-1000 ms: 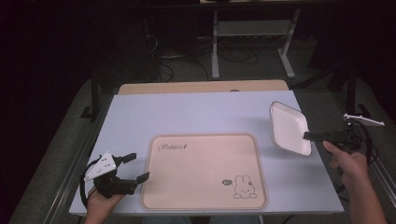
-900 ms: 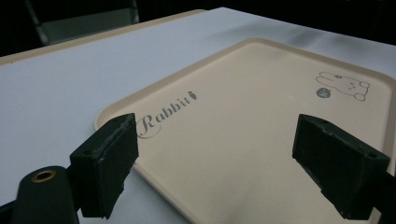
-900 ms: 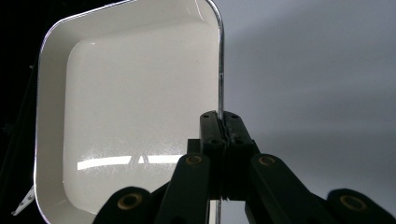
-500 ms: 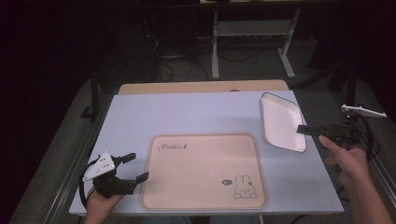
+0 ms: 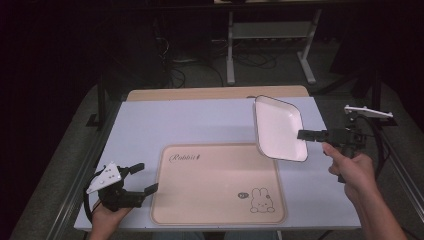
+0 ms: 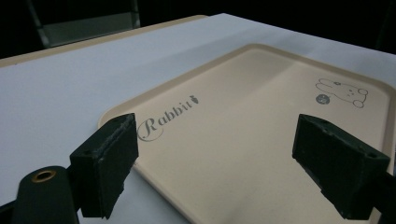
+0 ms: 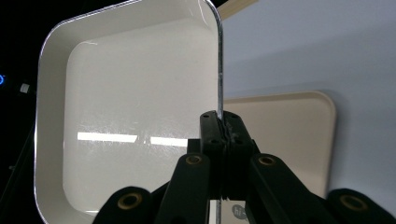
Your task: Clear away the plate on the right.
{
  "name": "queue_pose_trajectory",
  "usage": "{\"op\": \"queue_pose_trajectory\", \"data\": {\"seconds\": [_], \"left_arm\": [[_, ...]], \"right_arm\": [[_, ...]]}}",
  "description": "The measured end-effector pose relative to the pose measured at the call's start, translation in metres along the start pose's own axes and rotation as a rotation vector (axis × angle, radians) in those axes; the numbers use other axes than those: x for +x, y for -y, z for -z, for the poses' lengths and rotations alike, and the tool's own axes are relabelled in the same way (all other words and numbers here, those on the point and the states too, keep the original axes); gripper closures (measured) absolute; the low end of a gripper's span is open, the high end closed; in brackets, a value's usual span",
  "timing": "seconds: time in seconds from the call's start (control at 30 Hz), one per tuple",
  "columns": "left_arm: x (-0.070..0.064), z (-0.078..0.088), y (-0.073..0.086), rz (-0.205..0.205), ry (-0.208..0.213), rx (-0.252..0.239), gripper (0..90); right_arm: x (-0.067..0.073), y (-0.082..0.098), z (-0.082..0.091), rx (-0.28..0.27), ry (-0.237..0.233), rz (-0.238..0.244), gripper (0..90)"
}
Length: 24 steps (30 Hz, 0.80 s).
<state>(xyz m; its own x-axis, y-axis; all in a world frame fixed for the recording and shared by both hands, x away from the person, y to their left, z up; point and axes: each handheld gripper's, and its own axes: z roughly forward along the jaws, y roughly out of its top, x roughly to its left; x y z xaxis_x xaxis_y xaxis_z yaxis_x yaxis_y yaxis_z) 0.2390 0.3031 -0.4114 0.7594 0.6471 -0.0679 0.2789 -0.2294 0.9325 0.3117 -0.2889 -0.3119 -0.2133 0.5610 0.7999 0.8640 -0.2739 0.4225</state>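
white dish has come up off the counter and swung left since a second ago, and now hangs tilted over the right edge of the beige rabbit tray. right tongs are clamped shut on its rim, seen edge-on in the right gripper view. left tongs wait open, empty, at the tray's near-left corner, unmoved. likely next: setting the dish down on the tray.
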Motion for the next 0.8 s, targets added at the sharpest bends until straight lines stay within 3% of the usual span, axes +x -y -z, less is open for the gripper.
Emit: {"op": "queue_pose_trajectory", "data": {"seconds": [0.1, 0.17, 0.27, 0.4, 0.6, 0.8], "left_arm": [[0.001, 0.001, 0.000, -0.002, -0.005, 0.000, 14.2], [0.001, 0.001, 0.000, -0.001, -0.005, 0.001, 14.2], [0.002, 0.001, 0.000, 0.001, -0.004, 0.001, 14.2], [0.002, 0.001, 0.000, 0.001, -0.006, 0.000, 14.2], [0.003, 0.002, 0.001, 0.005, -0.011, -0.007, 14.2], [0.003, 0.002, 0.001, 0.005, -0.012, -0.003, 14.2]], "right_arm": [[0.012, 0.000, -0.006, 0.000, -0.008, 0.001, 88.4], [0.028, 0.000, -0.012, -0.001, -0.020, 0.045, 88.3], [0.038, 0.001, -0.017, 0.007, -0.029, 0.060, 88.3], [0.059, 0.002, -0.030, 0.015, -0.071, 0.075, 88.3], [0.066, 0.008, -0.047, 0.026, -0.086, 0.076, 88.3], [0.065, 0.020, -0.070, 0.046, -0.068, 0.072, 88.3]]}}
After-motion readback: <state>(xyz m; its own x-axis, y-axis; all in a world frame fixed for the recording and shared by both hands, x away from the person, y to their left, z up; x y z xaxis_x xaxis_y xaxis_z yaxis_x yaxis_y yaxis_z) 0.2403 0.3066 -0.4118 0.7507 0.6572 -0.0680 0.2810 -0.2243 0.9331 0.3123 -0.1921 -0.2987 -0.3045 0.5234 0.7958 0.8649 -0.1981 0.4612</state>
